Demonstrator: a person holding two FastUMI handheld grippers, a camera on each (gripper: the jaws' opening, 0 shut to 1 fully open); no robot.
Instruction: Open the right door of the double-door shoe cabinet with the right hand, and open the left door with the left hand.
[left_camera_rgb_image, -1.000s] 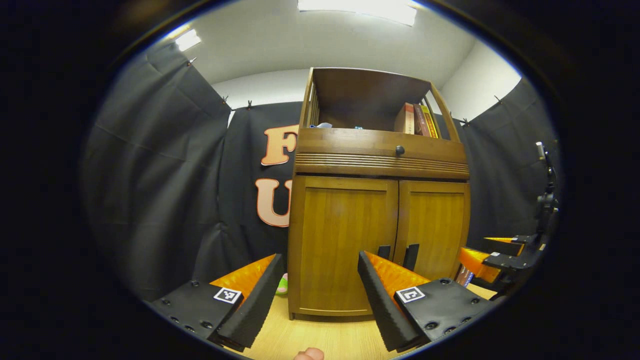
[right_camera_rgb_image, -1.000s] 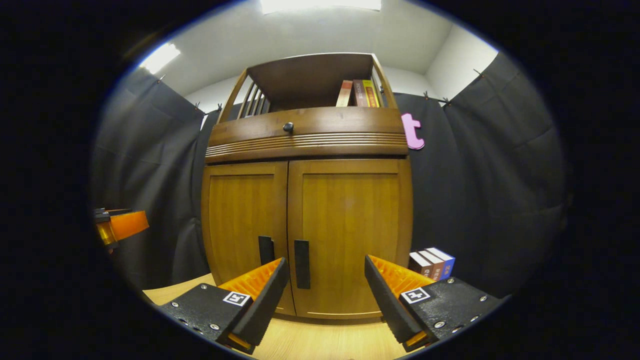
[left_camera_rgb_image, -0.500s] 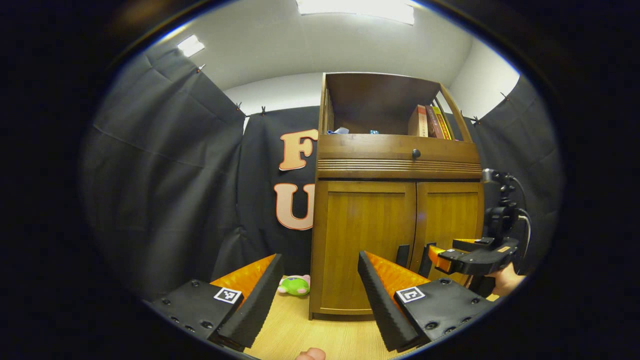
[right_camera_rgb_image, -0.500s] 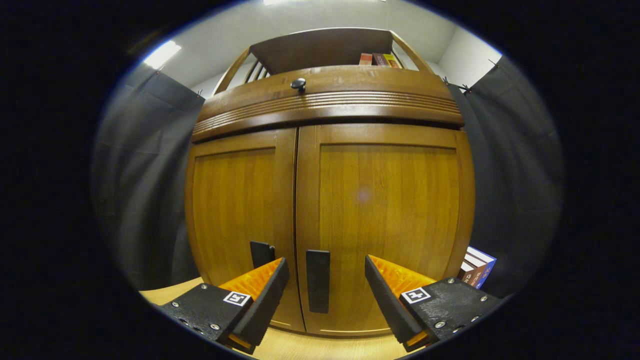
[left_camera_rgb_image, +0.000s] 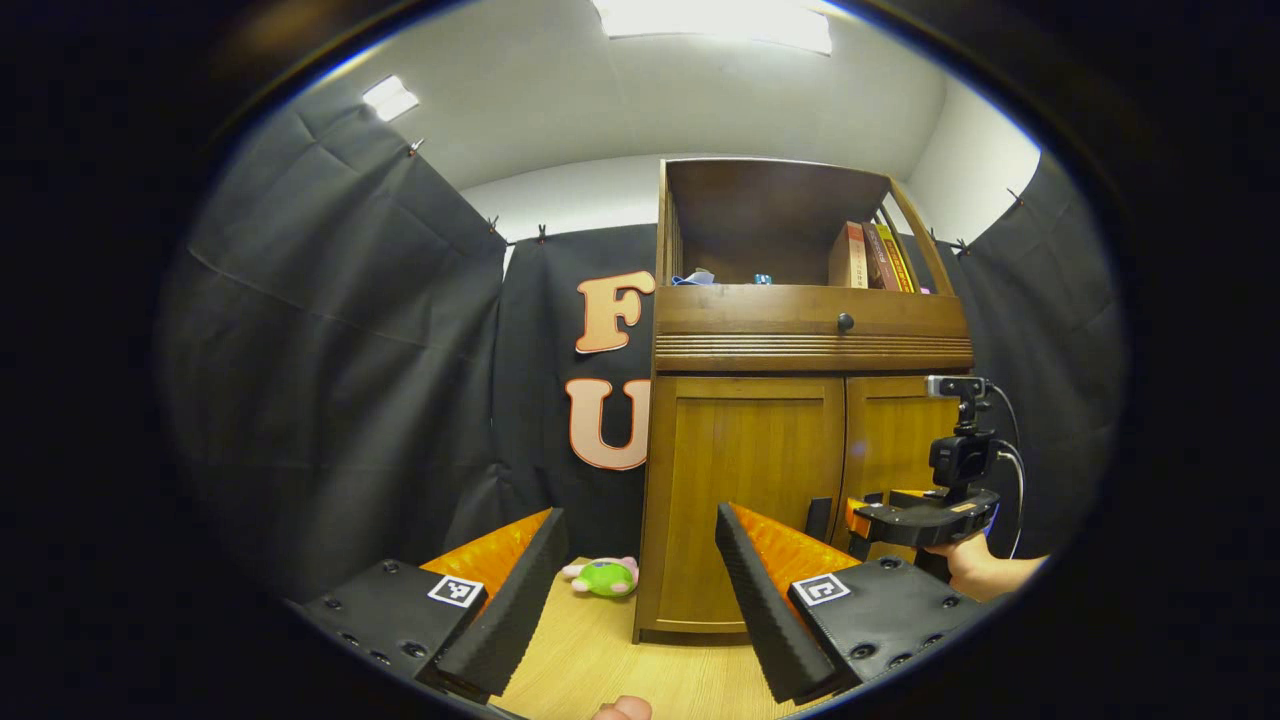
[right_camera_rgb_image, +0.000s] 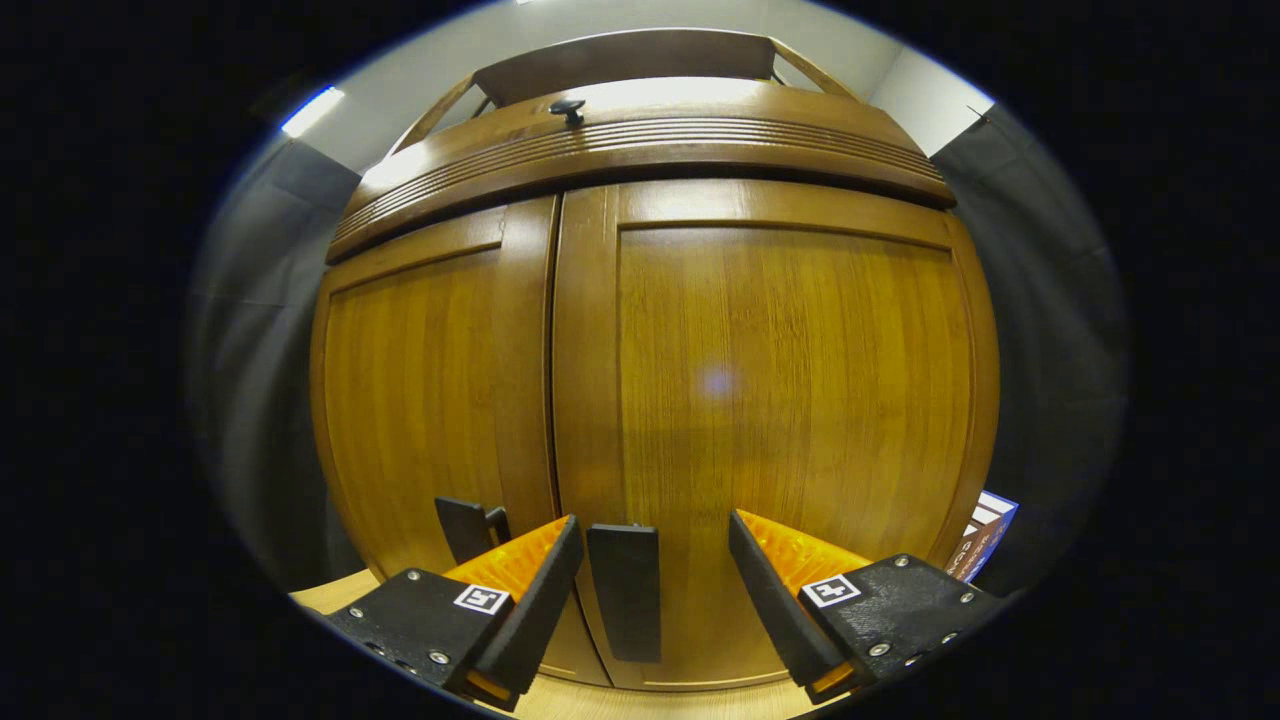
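Both cabinet doors shut: right door and left door meeting at the centre seam, each with a dark upright handle low down beside that seam. Right door's handle standing between the spread fingers of the right gripper, close to the left one, neither finger clearly pressing on it. Left door's handle just beyond that same finger, on the far side of the seam. Seen from farther off in the left gripper view: cabinet standing on a pale wooden table, right gripper held by a hand right at the door fronts. Left gripper well back from the cabinet, fingers wide apart and holding nothing. Above the doors a drawer with a round knob, above that an open shelf with books. Left of the cabinet's foot, a green plush toy on the table. Right of the cabinet, a box's corner.
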